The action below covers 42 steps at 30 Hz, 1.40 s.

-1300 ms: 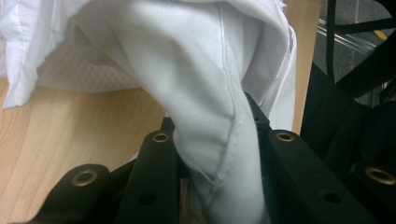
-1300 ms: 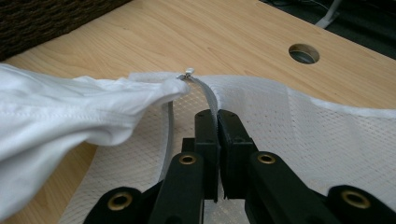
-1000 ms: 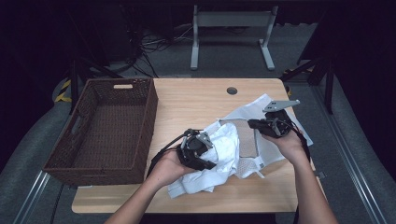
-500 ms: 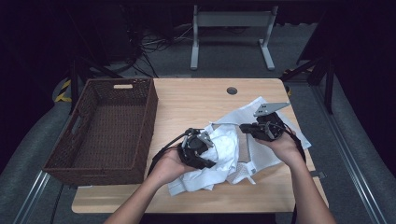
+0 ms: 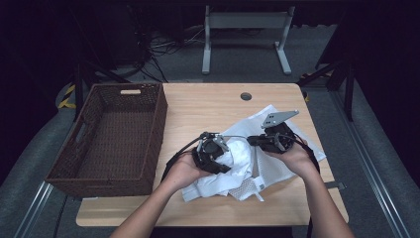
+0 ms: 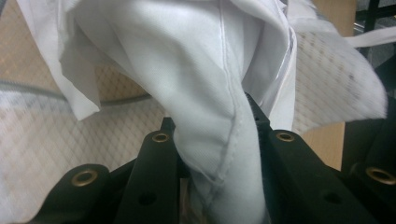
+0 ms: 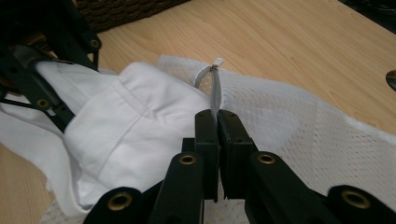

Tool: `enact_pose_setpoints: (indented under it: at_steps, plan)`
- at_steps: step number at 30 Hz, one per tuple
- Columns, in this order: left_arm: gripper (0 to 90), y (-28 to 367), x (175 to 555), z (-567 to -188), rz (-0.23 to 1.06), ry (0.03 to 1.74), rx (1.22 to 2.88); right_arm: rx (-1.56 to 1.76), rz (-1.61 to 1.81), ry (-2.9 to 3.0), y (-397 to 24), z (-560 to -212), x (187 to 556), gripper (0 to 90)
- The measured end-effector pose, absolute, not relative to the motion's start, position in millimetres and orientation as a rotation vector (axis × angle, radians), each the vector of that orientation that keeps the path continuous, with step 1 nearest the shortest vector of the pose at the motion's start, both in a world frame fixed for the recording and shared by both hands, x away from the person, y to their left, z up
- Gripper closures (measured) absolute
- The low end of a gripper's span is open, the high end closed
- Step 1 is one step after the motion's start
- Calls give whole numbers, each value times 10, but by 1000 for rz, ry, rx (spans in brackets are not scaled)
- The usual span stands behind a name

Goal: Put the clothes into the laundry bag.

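1. left gripper (image 5: 224, 154) clamps a bunched fold of white cloth (image 6: 205, 93); in the left gripper view the fold fills the gap between both black jaws.
2. right gripper (image 5: 253, 141) is pinched nearly closed on the thin edge strip of a mesh bag (image 7: 299, 116); in the right gripper view the strip rises straight up from between the jaws, with a small zipper pull (image 7: 215, 62) at its top.
3. cloth (image 5: 237, 153) sits near the middle of the table (image 5: 208, 109), toward the person's edge, bunched between the two grippers and partly over the bag.
4. bag (image 5: 277, 171) lies flat under and to the right of the cloth, one corner reaching toward the table's right edge.
5. the two grippers are near each other, tips facing inward, the cloth between them.
6. both hands, left hand (image 5: 184, 168) and right hand (image 5: 292, 157), come in from the bottom of the high view.
7. brown wicker basket (image 5: 84, 134) stands on the left part of the table, apart from the cloth.
8. small round hole (image 5: 245, 96) in the table near its far edge.
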State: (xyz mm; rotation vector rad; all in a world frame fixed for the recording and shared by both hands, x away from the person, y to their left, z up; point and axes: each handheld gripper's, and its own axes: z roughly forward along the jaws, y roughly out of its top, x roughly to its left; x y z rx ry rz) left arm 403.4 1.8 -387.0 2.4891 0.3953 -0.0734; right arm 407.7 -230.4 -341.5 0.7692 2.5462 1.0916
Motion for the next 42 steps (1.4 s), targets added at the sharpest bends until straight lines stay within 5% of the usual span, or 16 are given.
enact_pose_setpoints:
  at_steps: [15,27,42]
  plan:
    - [704,-198,4244,-4213,-89,450,2563,766,1076,2567,-2268,-3476,4086,868]
    - [307,96,4194,-4059,-44,479,2448,791,1068,2566,-2322,-3515,4100,868]
    - [177,623,3816,-4146,-35,592,2418,803,1051,2555,-2358,-3516,4096,868]
